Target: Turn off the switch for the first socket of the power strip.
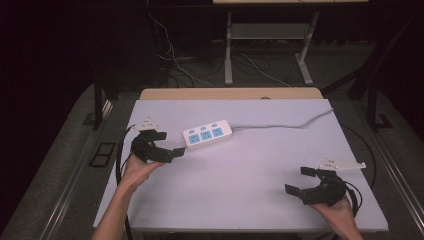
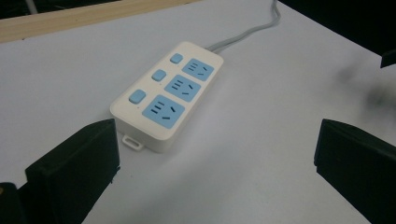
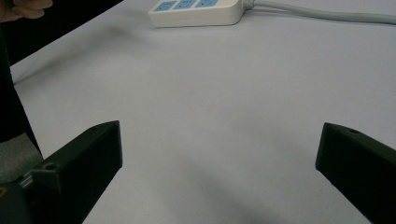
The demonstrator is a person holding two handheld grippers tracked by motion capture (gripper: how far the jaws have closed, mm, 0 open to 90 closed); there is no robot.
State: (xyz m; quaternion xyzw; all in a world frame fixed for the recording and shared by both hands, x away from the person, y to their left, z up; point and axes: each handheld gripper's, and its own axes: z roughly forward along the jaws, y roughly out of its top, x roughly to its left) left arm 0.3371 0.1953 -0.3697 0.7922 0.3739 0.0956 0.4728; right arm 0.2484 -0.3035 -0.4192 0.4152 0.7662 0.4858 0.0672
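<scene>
A white power strip (image 1: 207, 133) with three blue sockets and three blue switches lies on the white table, its grey cord (image 1: 285, 124) running off to the far right. My left gripper (image 1: 170, 144) is open just left of the strip's near end, nothing between its jaws. In the left gripper view the power strip (image 2: 167, 95) lies just ahead between the jaws. My right gripper (image 1: 301, 180) is open near the table's front right, holding nothing. In the right gripper view the power strip (image 3: 198, 11) sits far ahead at the top.
The white table (image 1: 240, 175) has a wooden strip (image 1: 230, 93) along its far edge. Beyond it stand a metal table frame (image 1: 267, 45) and loose cables on the floor. Black cables trail from both grippers.
</scene>
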